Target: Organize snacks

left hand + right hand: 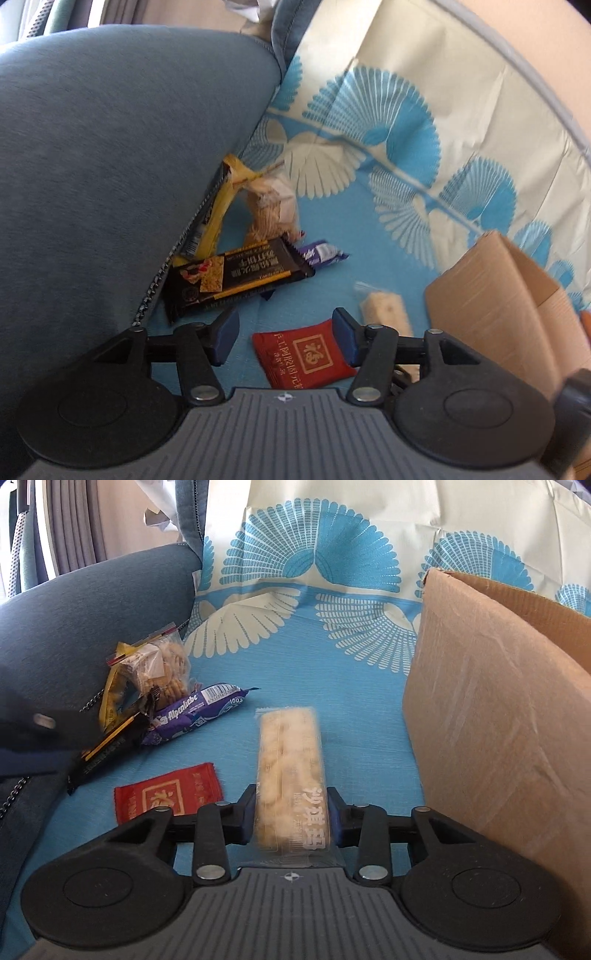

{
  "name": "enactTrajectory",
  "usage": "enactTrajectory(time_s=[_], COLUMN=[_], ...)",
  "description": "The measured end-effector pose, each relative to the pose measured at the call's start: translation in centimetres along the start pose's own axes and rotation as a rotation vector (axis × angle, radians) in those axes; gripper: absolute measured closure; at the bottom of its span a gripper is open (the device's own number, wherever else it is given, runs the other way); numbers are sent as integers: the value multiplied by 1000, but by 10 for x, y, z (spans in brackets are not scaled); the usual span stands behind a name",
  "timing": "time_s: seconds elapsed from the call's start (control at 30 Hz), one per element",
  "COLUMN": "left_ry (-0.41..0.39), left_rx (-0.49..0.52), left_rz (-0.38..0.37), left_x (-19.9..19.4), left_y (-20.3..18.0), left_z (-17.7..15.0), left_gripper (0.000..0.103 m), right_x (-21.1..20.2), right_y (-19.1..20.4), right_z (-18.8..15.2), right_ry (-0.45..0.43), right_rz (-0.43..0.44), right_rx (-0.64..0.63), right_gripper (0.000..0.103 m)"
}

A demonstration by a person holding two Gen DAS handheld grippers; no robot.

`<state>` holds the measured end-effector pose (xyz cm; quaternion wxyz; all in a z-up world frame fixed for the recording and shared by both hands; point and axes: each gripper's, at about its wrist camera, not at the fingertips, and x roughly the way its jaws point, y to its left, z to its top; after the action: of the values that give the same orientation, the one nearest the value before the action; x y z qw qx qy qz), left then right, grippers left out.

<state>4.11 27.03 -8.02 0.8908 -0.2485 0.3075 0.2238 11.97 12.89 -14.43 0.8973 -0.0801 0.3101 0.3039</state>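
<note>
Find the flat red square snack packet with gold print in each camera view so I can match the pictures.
Left wrist view: the flat red square snack packet lies low at centre on the blue cloth, between the open jaws.
Right wrist view: the packet lies lower left, left of the jaws.
Shared landmark: the brown cardboard box, on the right in both.

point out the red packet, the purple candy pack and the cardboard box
red packet (308, 356): left wrist view, middle of its printed face
purple candy pack (195, 710): right wrist view, middle of the wrapper
cardboard box (491, 716): right wrist view, its near side wall
</note>
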Motion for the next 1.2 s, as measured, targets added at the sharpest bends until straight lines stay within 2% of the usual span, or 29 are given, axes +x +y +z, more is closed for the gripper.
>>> enactTrajectory(time_s=[0.07, 0.13, 0.33, 0.53, 0.6, 0.67, 0.83, 0.9, 1.0, 1.1, 1.13, 1.17, 1.2], left_ry=[11, 17, 26, 70, 85, 113, 122, 110, 81, 73, 74, 80, 86], left_rx=[28, 62, 142, 185, 221, 266, 374, 395, 399, 393, 388, 380, 367], left_rz=[9, 18, 30, 51, 44, 41, 88, 110, 120, 116, 113, 108, 103], left_x=[10, 15, 20, 34, 39, 45, 54, 53, 48, 43, 41, 39, 37], left_y=[-6, -12, -23, -29, -34, -40, -52, -53, -52, -50, -50, -49, -47], left_z=[-2, -5, -11, -14, -16, -21, -32, -34, -34, -32, -30, -30, -29], left_gripper=[25, 19, 8, 7, 7, 2, 1, 6, 30, 66, 86, 94, 96], right_x=[-8, -18, -40, -58, -63, -67, -73, -75, -77, -80, -82, -83, -85], right_y=[3, 7, 13, 9, 9, 9, 6, 7, 6, 4, 4, 3, 3], right_z=[-3, -6, -15, -25, -28, -31, -36, -37, -42, -46, -47, -48, -48], right_ry=[-2, -4, 12, 47, 53, 58, 77, 87, 114, 131, 135, 140, 143], right_rz=[-15, -32, -86, -109, -112, -113, -114, -108, -84, -62, -51, -41, -31], right_rx=[-11, -29, -32, 8, 10, 12, 25, 22, 32, 41, 42, 43, 44], right_gripper=[64, 65, 65, 64, 64, 64, 64, 65, 65, 65, 65, 65, 65])
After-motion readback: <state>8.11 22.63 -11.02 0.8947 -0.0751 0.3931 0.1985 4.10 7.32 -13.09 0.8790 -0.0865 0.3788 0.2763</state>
